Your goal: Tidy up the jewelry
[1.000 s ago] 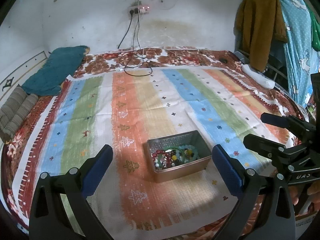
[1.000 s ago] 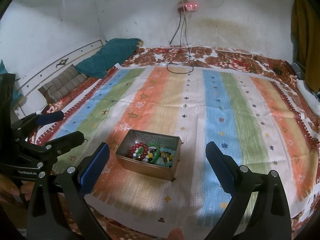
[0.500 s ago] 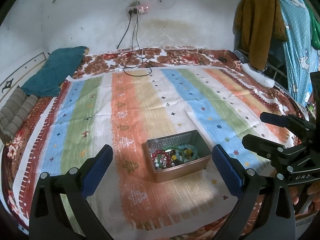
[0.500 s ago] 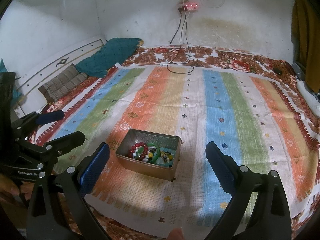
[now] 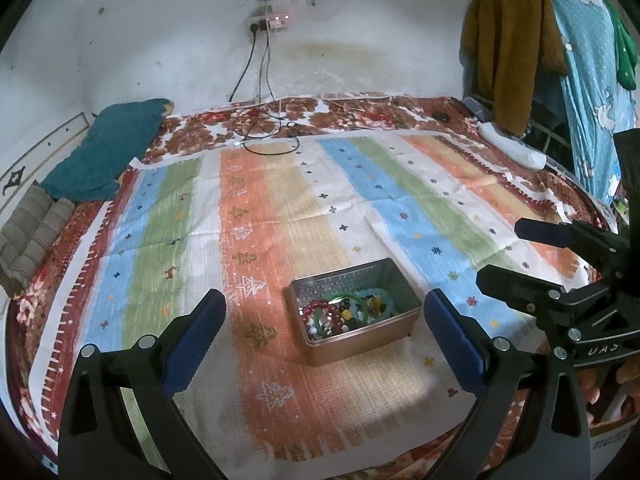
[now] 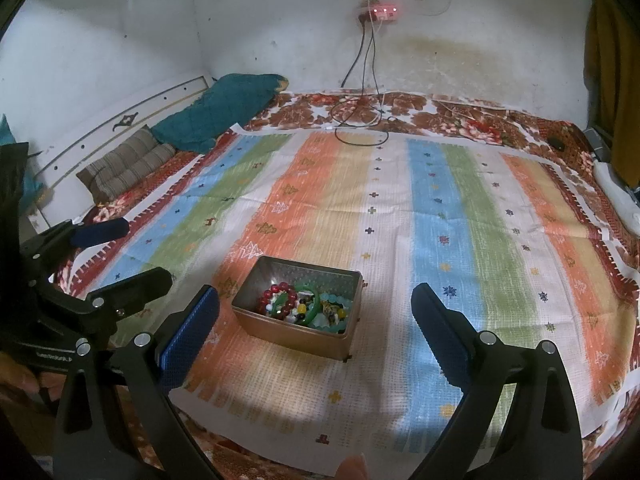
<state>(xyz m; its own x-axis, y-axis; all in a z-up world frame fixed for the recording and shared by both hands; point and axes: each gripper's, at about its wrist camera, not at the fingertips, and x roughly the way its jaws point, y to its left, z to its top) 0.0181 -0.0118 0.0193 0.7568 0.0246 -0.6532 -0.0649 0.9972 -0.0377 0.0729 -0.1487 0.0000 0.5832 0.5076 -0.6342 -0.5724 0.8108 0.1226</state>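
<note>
Jewelry (image 5: 345, 314) fills a metal box (image 6: 297, 334) between both spread, empty tools, left tool (image 5: 325, 328), right tool (image 6: 315, 318).

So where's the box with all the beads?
The box sits on the striped cloth, low centre in both views, between the two open grippers.

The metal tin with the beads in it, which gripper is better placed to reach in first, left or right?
Probably the left gripper. The metal tin sits squarely between its open jaws, while it lies left of centre for the right gripper, nearer that one's left finger. Both are open, empty and short of the tin.
</note>
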